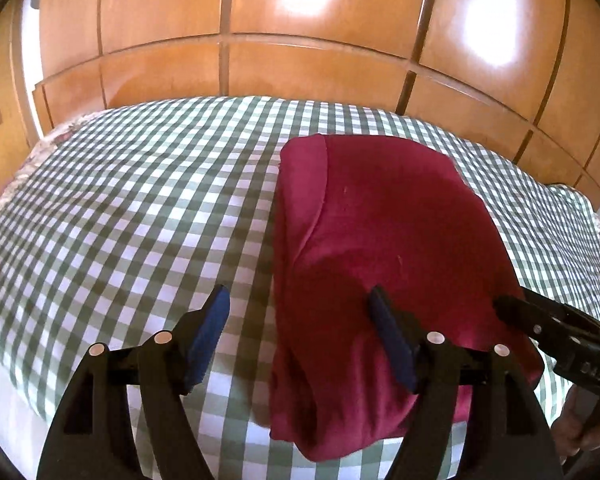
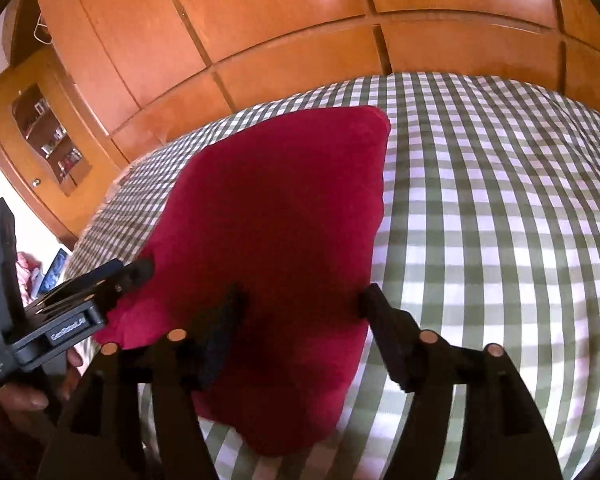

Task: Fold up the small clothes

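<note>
A dark red garment [image 1: 384, 240] lies folded lengthwise on the green-and-white checked bed cover [image 1: 132, 208]. My left gripper [image 1: 298, 300] is open and empty over the garment's left edge near its front end, its right finger above the cloth. In the right wrist view the garment [image 2: 284, 216] runs away from me. My right gripper [image 2: 300, 300] is open and empty above its near right edge. The right gripper shows in the left wrist view [image 1: 512, 308] at the garment's right side; the left gripper shows in the right wrist view [image 2: 140, 270] at the left side.
A wooden panelled wardrobe [image 1: 260, 40] stands behind the bed. A glass-front cabinet [image 2: 48, 140] stands far left. The checked cover [image 2: 500, 208] spreads wide to the right of the garment. A hand [image 2: 32, 396] holds the left gripper's handle.
</note>
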### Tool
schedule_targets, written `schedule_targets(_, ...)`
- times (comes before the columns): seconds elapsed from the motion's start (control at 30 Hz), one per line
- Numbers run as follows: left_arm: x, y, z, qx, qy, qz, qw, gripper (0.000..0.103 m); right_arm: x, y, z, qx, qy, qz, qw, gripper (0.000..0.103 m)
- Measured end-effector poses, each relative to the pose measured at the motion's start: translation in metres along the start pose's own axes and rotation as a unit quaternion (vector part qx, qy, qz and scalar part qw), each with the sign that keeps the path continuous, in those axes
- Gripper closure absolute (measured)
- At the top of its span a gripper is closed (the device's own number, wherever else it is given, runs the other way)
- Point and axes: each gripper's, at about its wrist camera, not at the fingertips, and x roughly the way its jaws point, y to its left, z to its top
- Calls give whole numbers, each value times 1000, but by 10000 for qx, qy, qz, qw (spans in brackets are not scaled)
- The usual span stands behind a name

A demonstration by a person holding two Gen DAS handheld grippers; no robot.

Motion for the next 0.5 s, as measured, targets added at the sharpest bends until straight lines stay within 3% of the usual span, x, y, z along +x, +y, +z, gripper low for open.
schedule_targets(0.17,-1,1,-1,-35,-45,-85,9999,24,-11,-17,0,334,-16,183,9993,25)
schedule_targets(0.27,-1,1,-1,16,-72,-88,9999,24,-10,-32,8,808,-18,569,9951,22)
schedule_targets(0.5,3,6,-3,-9,-68,-115,9999,20,-5,-46,24,1106,2,730,9912,15)
